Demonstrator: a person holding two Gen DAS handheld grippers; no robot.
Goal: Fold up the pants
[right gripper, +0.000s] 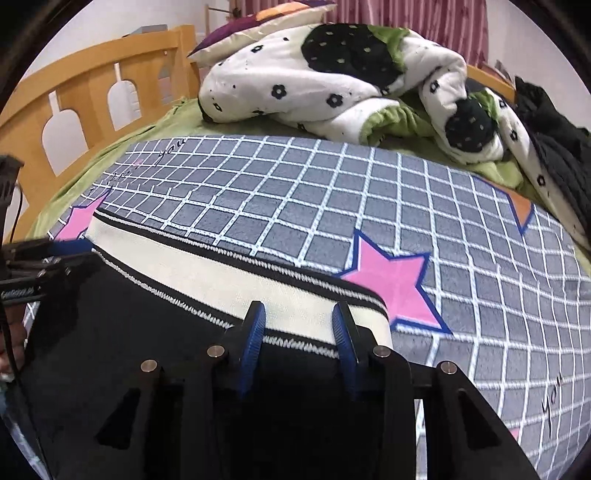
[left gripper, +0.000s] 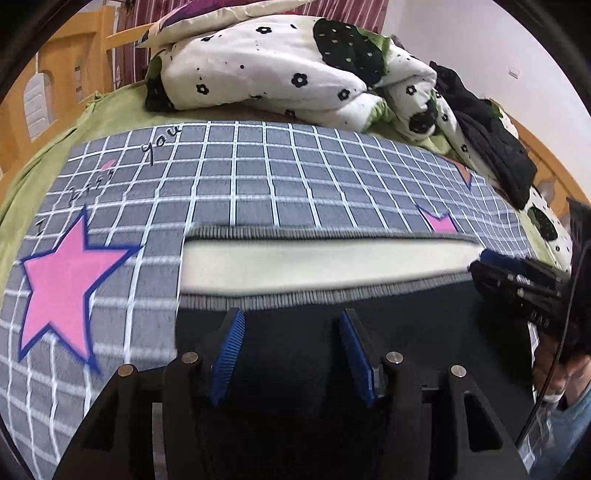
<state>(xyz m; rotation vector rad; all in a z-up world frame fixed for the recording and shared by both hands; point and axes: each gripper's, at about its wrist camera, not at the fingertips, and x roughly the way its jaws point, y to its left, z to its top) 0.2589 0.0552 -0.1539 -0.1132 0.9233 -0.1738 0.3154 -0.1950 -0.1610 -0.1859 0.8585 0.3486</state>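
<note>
Left gripper, jaws parted and empty, hovers over the black pants, whose cream waistband lies at 12 o'clock. Right gripper, also parted, straddles the waistband's right end without pinching. Pants lie flat on the checked blanket.

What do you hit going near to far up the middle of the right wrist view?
Right tongs → black pants → their cream waistband → grey checked blanket → green sheet → flowered quilt → pillow.

Black pants, cream waistband; grey, apparently white-gridded blanket.
</note>
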